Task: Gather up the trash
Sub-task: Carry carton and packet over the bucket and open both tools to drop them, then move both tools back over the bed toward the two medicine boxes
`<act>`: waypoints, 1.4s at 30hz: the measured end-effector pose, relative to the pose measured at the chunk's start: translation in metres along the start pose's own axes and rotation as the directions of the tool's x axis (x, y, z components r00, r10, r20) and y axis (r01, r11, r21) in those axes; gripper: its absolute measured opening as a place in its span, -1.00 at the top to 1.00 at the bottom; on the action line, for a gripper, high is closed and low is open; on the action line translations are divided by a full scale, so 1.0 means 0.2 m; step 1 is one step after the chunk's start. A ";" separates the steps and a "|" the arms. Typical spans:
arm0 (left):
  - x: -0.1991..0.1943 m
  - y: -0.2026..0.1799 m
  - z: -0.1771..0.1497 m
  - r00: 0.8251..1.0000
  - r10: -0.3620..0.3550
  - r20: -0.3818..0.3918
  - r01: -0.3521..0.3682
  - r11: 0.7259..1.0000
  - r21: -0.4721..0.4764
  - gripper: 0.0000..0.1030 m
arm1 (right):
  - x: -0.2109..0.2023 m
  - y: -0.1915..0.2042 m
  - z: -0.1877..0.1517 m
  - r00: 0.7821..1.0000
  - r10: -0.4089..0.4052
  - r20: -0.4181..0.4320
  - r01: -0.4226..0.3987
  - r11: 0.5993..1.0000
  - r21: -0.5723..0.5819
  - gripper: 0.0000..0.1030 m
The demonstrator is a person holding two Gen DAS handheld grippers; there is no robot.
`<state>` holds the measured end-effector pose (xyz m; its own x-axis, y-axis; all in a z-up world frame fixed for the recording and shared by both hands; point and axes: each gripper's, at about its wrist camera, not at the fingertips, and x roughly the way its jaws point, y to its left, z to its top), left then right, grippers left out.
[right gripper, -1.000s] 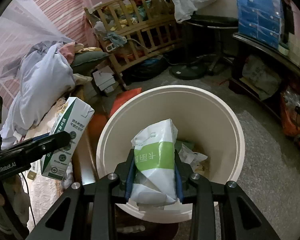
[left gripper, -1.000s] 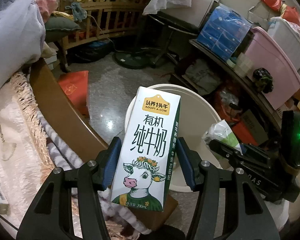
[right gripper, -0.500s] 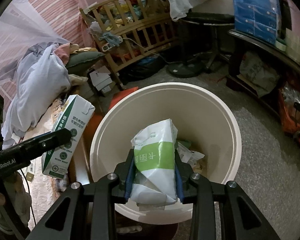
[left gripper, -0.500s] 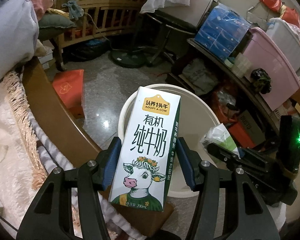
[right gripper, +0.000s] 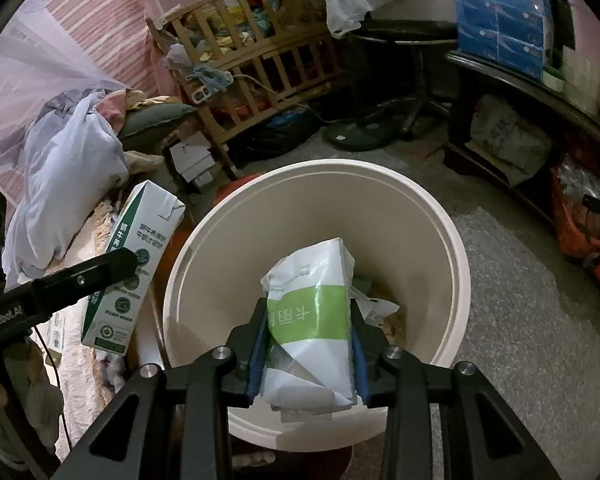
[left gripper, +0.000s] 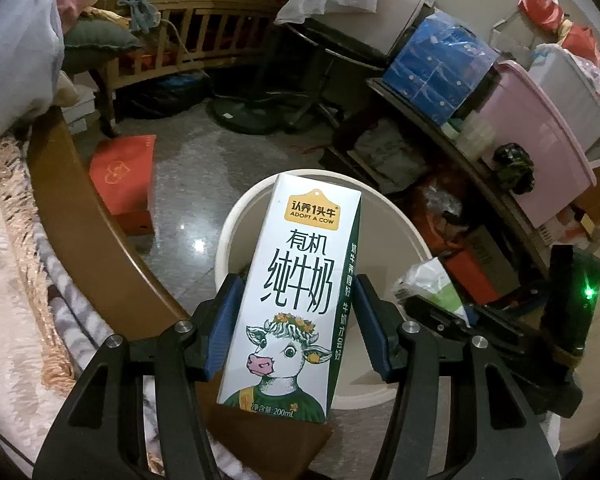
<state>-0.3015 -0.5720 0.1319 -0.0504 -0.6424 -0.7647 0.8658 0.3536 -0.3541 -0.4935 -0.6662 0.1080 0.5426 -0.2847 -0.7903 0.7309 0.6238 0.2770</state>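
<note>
The left gripper [left gripper: 296, 320] pinched an upright milk carton [left gripper: 296, 292] beside the bin [right gripper: 456, 256]; the right gripper [right gripper: 308, 344] clamped a crumpled green-and-white pack [right gripper: 312, 320] above the bin's mouth

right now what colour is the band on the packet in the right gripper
Bright green on a white packet, clearest in the right wrist view.

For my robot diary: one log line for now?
left tongs: milk carton, beside bin | right tongs: tissue pack, over bin | nothing dropped
</note>
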 end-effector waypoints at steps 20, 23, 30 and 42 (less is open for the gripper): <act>-0.01 0.06 0.02 0.996 -0.092 0.017 0.092 0.995 -0.048 -0.25 | 0.01 -0.02 0.00 1.000 -0.004 -0.005 0.004 1.000 0.019 0.18; -0.02 0.06 0.02 0.996 -0.086 0.018 0.087 0.995 -0.049 -0.28 | 0.00 -0.03 0.00 1.000 -0.007 0.001 0.007 1.000 0.027 0.17; -0.06 0.07 -0.01 0.999 -0.038 0.032 0.039 0.998 -0.039 -0.28 | 0.00 0.00 -0.01 1.000 -0.002 -0.006 0.002 1.000 0.017 0.17; -0.20 0.17 -0.09 0.992 0.102 0.078 -0.099 0.994 -0.048 -0.28 | 0.04 0.15 -0.04 0.999 0.021 -0.033 -0.023 0.999 -0.040 0.13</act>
<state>-0.2788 -0.5214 0.1398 0.0776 -0.6540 -0.7525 0.8414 0.4478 -0.3024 -0.4709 -0.6438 0.1042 0.5443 -0.2475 -0.8016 0.7013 0.6585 0.2729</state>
